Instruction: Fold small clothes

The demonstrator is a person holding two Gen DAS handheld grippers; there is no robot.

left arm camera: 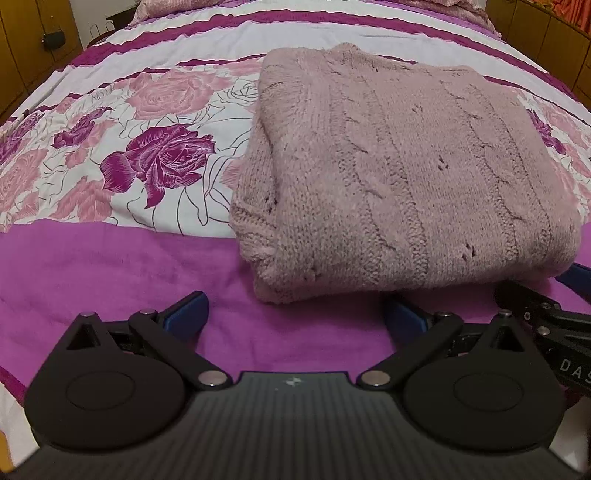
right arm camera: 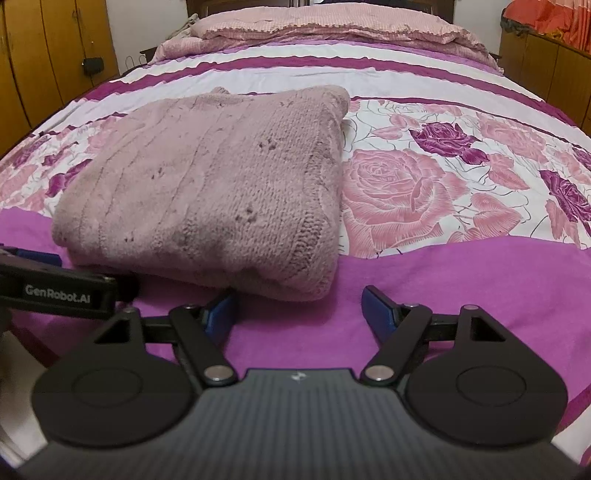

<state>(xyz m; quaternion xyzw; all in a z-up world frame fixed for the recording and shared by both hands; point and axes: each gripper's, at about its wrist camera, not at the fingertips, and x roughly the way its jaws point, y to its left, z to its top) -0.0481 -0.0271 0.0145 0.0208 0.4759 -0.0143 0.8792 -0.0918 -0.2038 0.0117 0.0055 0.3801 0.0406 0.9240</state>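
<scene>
A folded dusty-pink cable-knit sweater (left arm camera: 406, 166) lies on the floral bed cover (left arm camera: 110, 258); in the right wrist view the sweater (right arm camera: 207, 184) sits left of centre. My left gripper (left arm camera: 293, 314) is open just short of the sweater's near left corner, with nothing between its blue pads (left arm camera: 184, 312). My right gripper (right arm camera: 299, 308) is open too, its jaws still widening and empty, at the sweater's near right corner. Its left pad (right arm camera: 221, 308) is close against the knit edge. Each gripper shows at the edge of the other's view: the right one (left arm camera: 554, 314), the left one (right arm camera: 55, 291).
The purple band of the bed cover (right arm camera: 461, 288) runs under both grippers. Pink pillows (right arm camera: 332, 26) lie at the head of the bed. Wooden cabinets (right arm camera: 48, 55) stand along the left side and more (right arm camera: 546, 62) along the right.
</scene>
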